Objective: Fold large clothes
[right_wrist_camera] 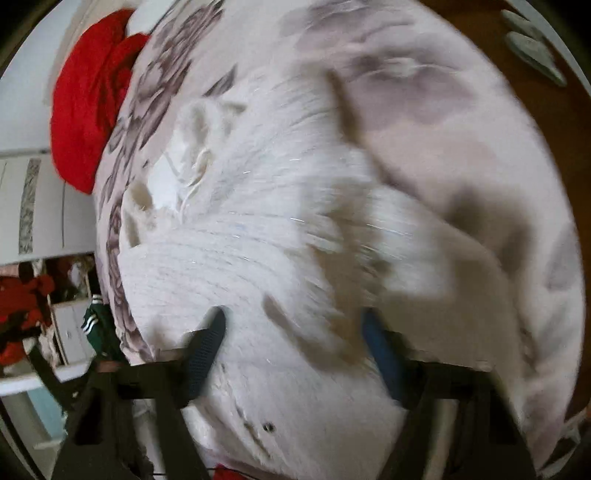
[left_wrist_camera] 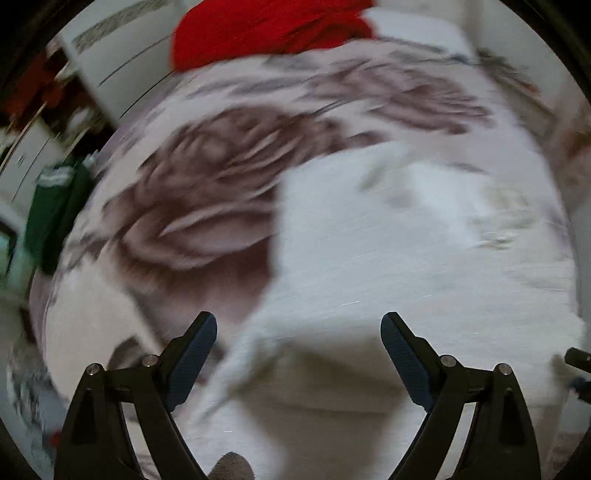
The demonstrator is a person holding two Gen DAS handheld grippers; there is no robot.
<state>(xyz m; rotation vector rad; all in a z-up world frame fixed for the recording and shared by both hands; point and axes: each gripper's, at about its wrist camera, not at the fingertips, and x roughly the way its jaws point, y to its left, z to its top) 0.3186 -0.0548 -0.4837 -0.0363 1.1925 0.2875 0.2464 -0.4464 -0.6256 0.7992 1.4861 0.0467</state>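
Spread across a floral bedspread (left_wrist_camera: 207,206): a white fuzzy garment (left_wrist_camera: 406,266), red bedding (left_wrist_camera: 266,33) bunched beyond. Left gripper (left_wrist_camera: 299,325) wide apart above it, gripping nothing. Right gripper (right_wrist_camera: 295,332) straddling a bunched fold, grip impossible to judge through blur.

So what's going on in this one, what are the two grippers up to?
A person with a gripper in each hand is working on a white knit garment spread over a floral bedspread. The left gripper stands wide open above the fabric, gripping nothing. The right gripper has the white knit bunched between its fingers, though blur hides whether the pads press on it. A red cloth heap lies at the bed's far end.
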